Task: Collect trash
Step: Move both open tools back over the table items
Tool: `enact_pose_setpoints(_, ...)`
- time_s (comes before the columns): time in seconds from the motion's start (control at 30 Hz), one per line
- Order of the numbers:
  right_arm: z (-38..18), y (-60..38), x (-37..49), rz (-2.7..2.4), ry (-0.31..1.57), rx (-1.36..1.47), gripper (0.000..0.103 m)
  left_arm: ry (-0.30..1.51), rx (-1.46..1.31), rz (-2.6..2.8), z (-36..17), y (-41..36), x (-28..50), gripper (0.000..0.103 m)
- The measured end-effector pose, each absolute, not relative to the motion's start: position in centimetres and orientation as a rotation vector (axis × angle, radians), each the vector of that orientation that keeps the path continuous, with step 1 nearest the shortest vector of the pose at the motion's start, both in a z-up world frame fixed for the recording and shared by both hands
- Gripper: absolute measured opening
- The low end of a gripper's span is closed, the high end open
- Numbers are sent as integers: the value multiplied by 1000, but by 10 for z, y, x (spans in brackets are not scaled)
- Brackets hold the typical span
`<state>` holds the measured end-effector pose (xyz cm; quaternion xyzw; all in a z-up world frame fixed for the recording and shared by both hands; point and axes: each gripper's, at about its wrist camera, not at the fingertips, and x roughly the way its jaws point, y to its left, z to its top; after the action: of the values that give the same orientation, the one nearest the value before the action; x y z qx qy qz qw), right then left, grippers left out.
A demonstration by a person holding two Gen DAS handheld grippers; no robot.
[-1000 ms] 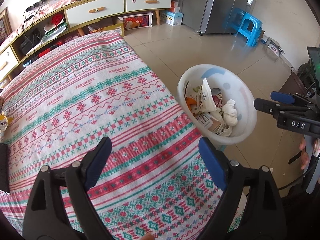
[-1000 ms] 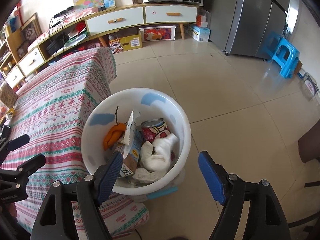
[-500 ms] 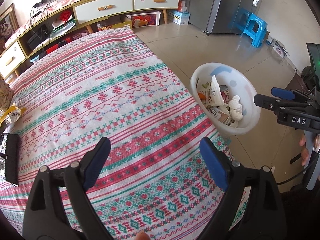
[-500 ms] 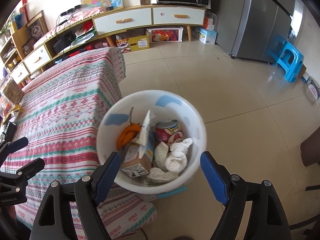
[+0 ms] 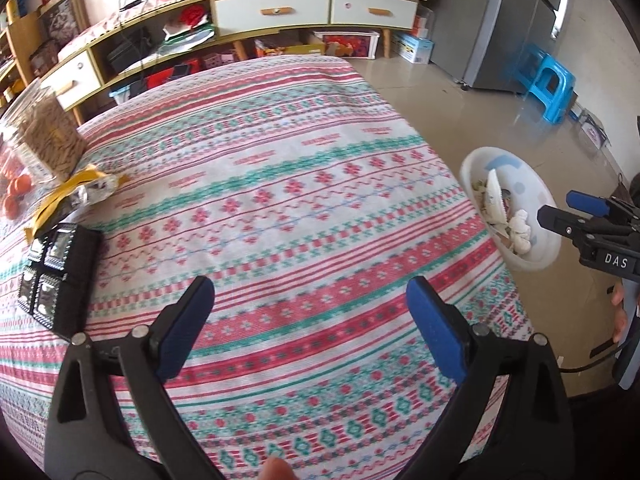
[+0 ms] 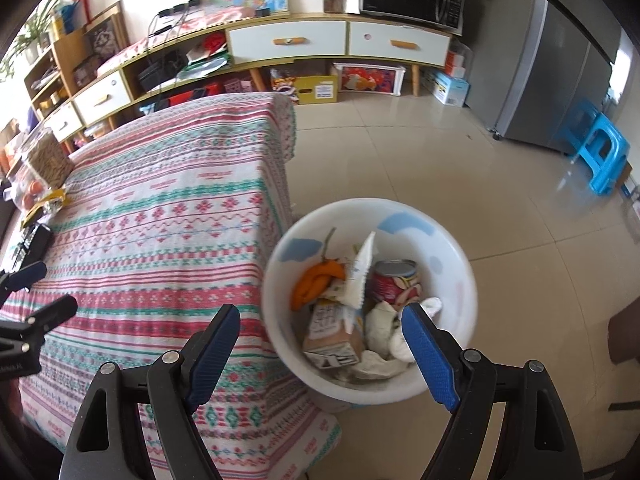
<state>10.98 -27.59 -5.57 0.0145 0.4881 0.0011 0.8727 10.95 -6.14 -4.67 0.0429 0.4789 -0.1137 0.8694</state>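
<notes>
A white trash bin [image 6: 456,280] stands on the floor by the table's right edge, holding an orange peel [image 6: 316,284], a can [image 6: 394,282], a carton [image 6: 332,334] and crumpled tissues [image 6: 384,328]. It also shows in the left wrist view [image 5: 536,196]. My right gripper [image 6: 320,324] is open and empty above the bin's near rim. My left gripper [image 5: 310,300] is open and empty over the patterned tablecloth [image 5: 280,200]. A yellow-and-clear wrapper [image 5: 76,192] lies at the table's far left.
A black tray [image 5: 56,276] sits at the left edge of the table, with a jar of sticks [image 5: 48,136] and oranges [image 5: 18,188] behind it. A low sideboard [image 6: 320,44], a fridge [image 6: 568,68] and a blue stool [image 6: 600,152] stand beyond on the tiled floor.
My left gripper has swung left and back over the table, bringing the wrapper, tray and jar into view. My right gripper has drawn back slightly from the bin. Both stay open.
</notes>
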Motion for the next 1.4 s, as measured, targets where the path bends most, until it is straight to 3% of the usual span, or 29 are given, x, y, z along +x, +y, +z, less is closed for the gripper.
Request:
enact_pose_setpoints(0.3,-55,-249,119,39,1019,13,86,996,87,-170,-45,-18,106,99)
enact_pose_setpoints(0.6,-54,-207,134,93,1010,-42,101,994,90,-83,-39,34,107,100)
enact_pose_setpoints(0.83,-56,-171,148,140,1010,-66,101,1020,73,-3,-31,86,120,100)
enact_pose_setpoints(1.2,-60,-128,168,195,1017,-59,101,1092,-175,126,-37,187,154,100)
enact_pose_setpoints(1.4,-64,-107,176,220,1023,-68,101,1148,-240,97,-54,198,164,79)
